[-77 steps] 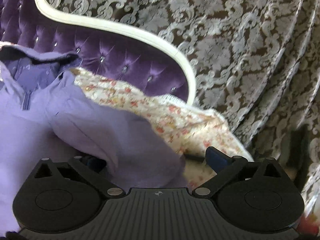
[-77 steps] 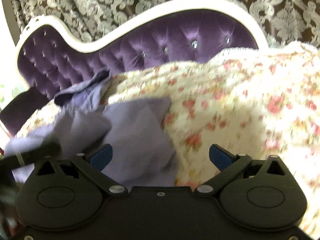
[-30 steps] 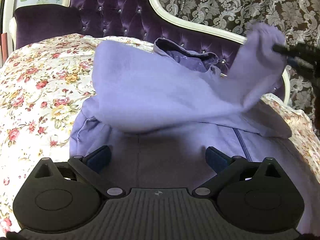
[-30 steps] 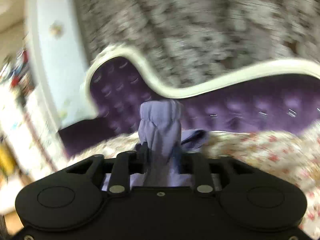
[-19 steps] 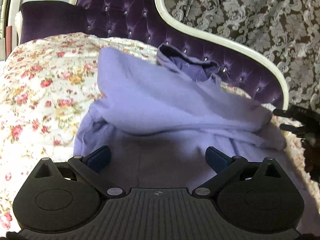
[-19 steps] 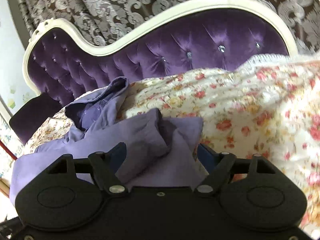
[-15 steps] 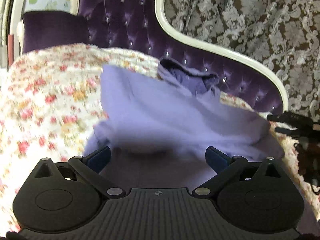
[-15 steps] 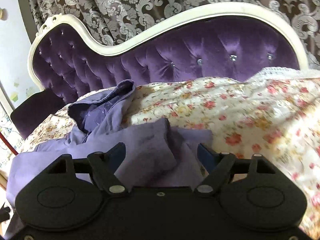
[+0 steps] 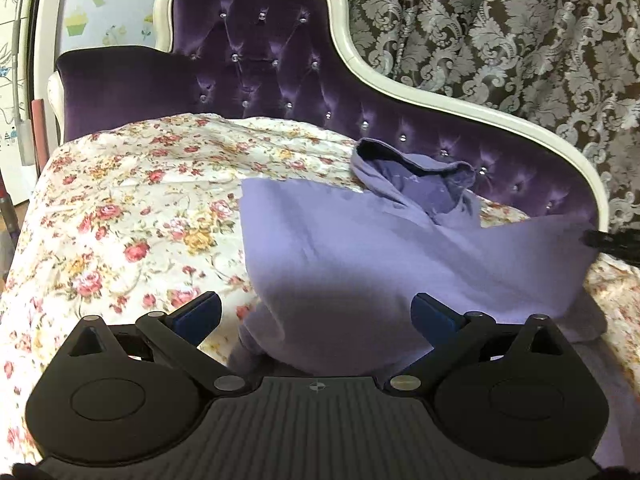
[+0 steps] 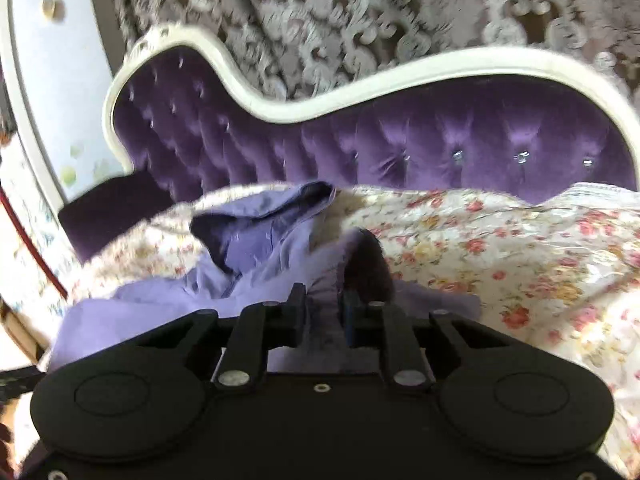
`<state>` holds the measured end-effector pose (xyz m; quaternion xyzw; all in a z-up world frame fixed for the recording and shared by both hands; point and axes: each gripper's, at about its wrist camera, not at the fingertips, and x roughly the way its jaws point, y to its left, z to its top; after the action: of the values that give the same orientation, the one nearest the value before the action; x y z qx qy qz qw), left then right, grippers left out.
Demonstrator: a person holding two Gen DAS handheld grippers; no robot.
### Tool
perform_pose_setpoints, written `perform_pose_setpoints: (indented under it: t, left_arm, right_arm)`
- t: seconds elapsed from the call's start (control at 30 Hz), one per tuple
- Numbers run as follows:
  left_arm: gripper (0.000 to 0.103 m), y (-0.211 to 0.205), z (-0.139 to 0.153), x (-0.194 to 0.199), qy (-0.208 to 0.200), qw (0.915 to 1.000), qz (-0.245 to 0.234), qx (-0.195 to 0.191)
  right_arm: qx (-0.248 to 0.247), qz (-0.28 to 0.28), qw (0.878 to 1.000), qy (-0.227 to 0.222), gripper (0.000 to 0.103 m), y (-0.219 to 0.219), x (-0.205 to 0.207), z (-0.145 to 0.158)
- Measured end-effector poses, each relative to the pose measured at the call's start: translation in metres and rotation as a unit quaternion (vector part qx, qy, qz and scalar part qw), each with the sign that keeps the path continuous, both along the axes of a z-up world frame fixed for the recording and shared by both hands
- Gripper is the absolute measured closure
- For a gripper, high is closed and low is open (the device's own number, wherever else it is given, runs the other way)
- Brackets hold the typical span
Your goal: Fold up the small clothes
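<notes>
two hand-held grippers frame a single lilac hooded garment (image 9: 400, 264) spread on a floral bedspread (image 9: 132, 216), before a tufted purple headboard (image 9: 264, 68) edged in a cream frame (image 9: 460, 106). left wrist view: the left gripper (image 9: 316, 312) stands wide, its blue pads (image 9: 198, 312) well apart, one over the bedspread and the other over the cloth; nothing is pinched between them. the garment's body fills the centre and right of this view, with one broad fold lying across it and casting shadow on the part nearest the gripper; its hood (image 9: 416, 184) lies open at the far end, just before the headboard, showing a darker lining. at the right edge the dark tip of the right gripper (image 9: 600, 238) meets the garment's outer corner. right wrist view, somewhat blurred: the right gripper (image 10: 322, 308) has its jaws narrow, having just been closing, and a bunched ridge of the lilac cloth (image 10: 324, 292) stands between the fingers (image 10: 298, 300), which appear to press on it. beyond the fingers the hood (image 10: 260, 228) rests open toward the headboard (image 10: 400, 140), and the remaining cloth trails down to the left over the bedspread (image 10: 520, 248). a patterned damask curtain (image 9: 500, 28) hangs behind the headboard in both views, and a dark purple cushion (image 9: 124, 84) sits at the left end of the bed.
</notes>
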<state>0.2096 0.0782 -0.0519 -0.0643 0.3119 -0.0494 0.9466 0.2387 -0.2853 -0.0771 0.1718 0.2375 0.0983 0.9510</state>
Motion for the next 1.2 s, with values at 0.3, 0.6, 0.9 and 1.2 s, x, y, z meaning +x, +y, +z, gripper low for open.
perform_pose_setpoints:
  t: [0.3, 0.6, 0.9, 1.2]
  left_arm:
    - [0.0, 0.028, -0.028, 0.03, 0.046, 0.9971, 0.055, 0.025]
    - [0.0, 0.093, -0.024, 0.025, 0.049, 0.9905, 0.127, -0.019]
    - [0.001, 0.079, -0.028, 0.003, 0.07, 0.9966, 0.042, 0.011]
    - [0.001, 0.062, -0.048, 0.014, 0.072, 0.997, 0.01, 0.028]
  right_arm:
    - [-0.021, -0.031, 0.995, 0.095, 0.074, -0.012, 0.001, -0.051]
    - [-0.101, -0.042, 0.994, 0.03, 0.044, 0.018, -0.009, -0.014]
    - [-0.086, 0.119, 0.989, -0.017, 0.042, 0.093, 0.024, 0.025]
    - [-0.068, 0.295, 0.953, -0.017, 0.042, 0.214, 0.081, 0.028]
